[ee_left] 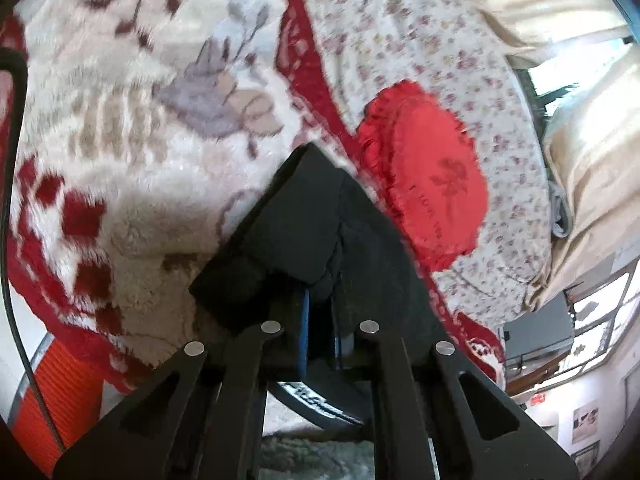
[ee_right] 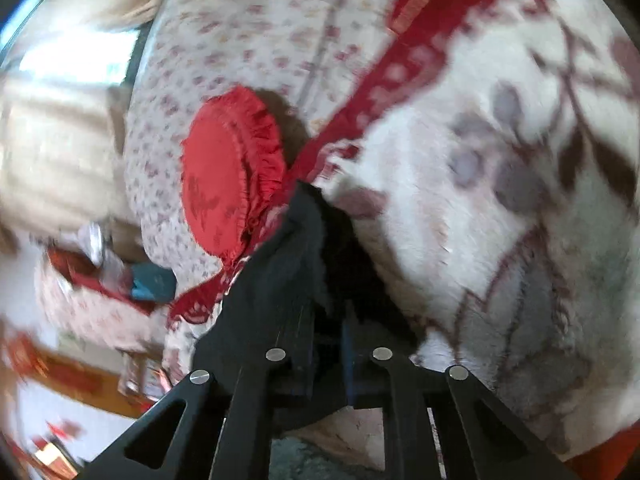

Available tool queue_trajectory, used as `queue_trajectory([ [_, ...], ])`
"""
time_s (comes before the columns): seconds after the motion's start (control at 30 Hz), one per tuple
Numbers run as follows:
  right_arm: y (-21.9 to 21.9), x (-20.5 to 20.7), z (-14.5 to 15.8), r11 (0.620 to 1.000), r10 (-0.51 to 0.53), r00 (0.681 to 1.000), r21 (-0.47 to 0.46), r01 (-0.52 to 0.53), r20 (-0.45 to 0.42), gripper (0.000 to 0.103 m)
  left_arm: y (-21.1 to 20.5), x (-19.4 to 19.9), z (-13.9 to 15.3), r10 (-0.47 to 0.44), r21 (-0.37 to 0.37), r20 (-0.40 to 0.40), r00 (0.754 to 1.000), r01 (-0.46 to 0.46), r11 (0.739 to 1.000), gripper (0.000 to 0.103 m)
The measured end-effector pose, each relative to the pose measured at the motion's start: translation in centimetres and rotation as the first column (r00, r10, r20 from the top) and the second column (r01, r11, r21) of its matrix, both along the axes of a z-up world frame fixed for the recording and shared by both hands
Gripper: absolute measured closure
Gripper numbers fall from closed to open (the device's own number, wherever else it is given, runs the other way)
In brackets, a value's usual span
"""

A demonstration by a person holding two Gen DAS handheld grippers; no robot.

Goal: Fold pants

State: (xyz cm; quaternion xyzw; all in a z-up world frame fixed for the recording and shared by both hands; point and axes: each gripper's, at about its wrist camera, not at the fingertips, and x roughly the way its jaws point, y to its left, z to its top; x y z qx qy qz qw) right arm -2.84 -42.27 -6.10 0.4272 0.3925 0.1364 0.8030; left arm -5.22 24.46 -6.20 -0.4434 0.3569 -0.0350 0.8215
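Nearest to me, my left tool angles down toward the bed, its black linkage arms and steel pivot pins filling the bottom of the left wrist view. Its fingers are clenched on the pants, a dark, matte, soft fabric that bunches between the blue-edged pads and rises ahead of them into a folded, wedge-shaped peak. My right tool sits at a similar downward tilt and is likewise clamped on the pants; there the cloth drapes loosely over the left finger and runs forward in a crumpled ridge, its edge blurred.

Just under and beyond the pants lies a plush blanket, deep-piled and fluffy, cream with grey-lilac flowers and a dark red border band. In the right wrist view the same blanket fills the right half, smeared by motion.

Past the red border is a thin floral bedsheet, pale with small pinkish sprigs. A round red cushion with a ruffled edge and a darker woven flower rests on it, just beside the tip of the pants. From the right wrist the cushion stands left of the pants' far end.

Farthest off, cream curtains hang by bright windows.
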Motion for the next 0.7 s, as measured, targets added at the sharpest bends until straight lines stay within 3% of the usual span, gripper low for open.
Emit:
queue_trajectory([
  [0.13, -0.7, -0.9, 1.8, 1.0, -0.005, 1.0, -0.007, 0.005, 0.031, 0.096, 0.9, -1.4, 1.1, 0.004, 0.005, 0.03, 1.0, -0.004, 1.0, 0.096],
  [0.23, -0.8, -0.8, 0.2, 0.999, 0.008, 0.999, -0.037, -0.009, -0.031, 0.096, 0.7, -1.5, -1.4, -0.001, 0.021, -0.062, 0.998, 0.002, 1.0, 0.096],
  [0.33, -0.4, -0.8, -1.6, 0.999, 0.007, 0.997, -0.05, -0.011, -0.079, 0.096, 0.0, -1.6, -3.0, -0.021, 0.039, -0.101, 0.995, 0.025, 0.999, 0.096],
  [0.57, -0.7, -0.7, -2.3, 0.998, -0.003, 0.995, -0.056, -0.003, -0.096, 0.096, -0.2, -1.8, -2.0, -0.017, 0.119, -0.086, 0.996, 0.027, 0.993, 0.096],
  [0.7, -0.4, -0.8, -2.0, 0.994, 0.011, 0.996, -0.108, -0.021, -0.088, 0.096, -0.4, -2.2, -2.3, 0.002, 0.138, -0.085, 0.996, 0.01, 0.99, 0.096],
])
